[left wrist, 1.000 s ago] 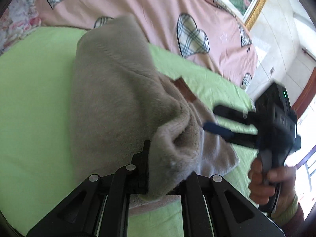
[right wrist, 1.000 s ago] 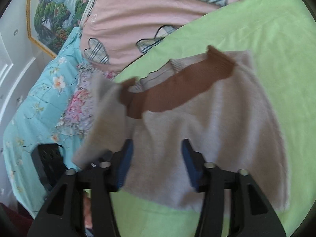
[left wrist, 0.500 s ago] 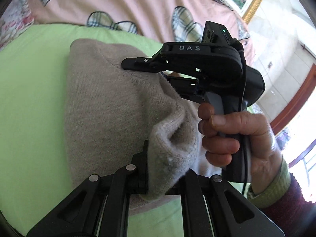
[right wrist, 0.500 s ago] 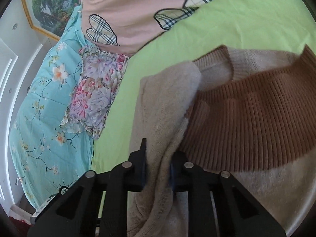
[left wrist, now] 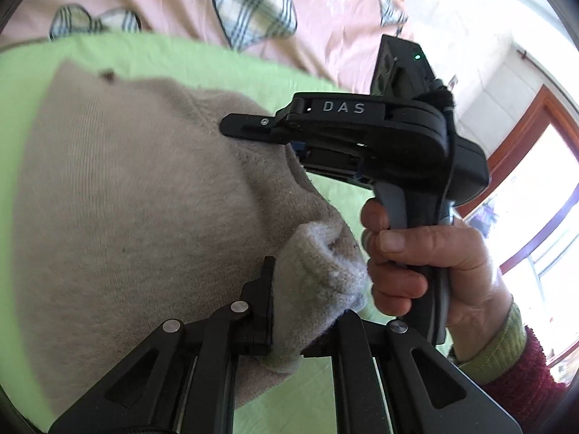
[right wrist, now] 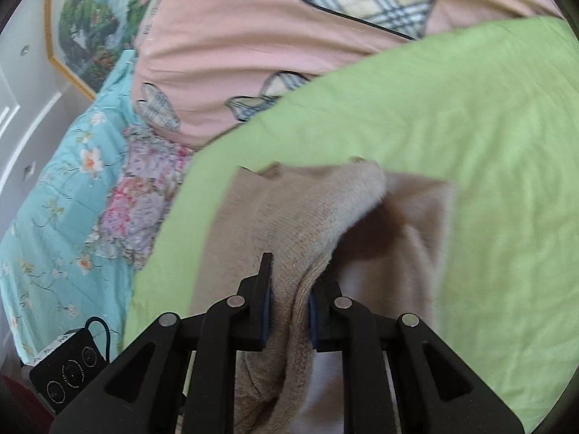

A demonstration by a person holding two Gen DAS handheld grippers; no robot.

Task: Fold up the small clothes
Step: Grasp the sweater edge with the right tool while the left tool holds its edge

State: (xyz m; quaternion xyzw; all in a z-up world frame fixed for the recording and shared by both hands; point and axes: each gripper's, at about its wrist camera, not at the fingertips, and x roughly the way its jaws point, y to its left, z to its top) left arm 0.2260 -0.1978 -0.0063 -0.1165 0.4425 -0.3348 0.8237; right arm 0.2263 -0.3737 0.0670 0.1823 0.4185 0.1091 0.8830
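Left gripper: I am gripping sweater cuff | right gripper: I am clamping sweater fold | sweater: lying on green sheet

Bare green sheet beyond sweater
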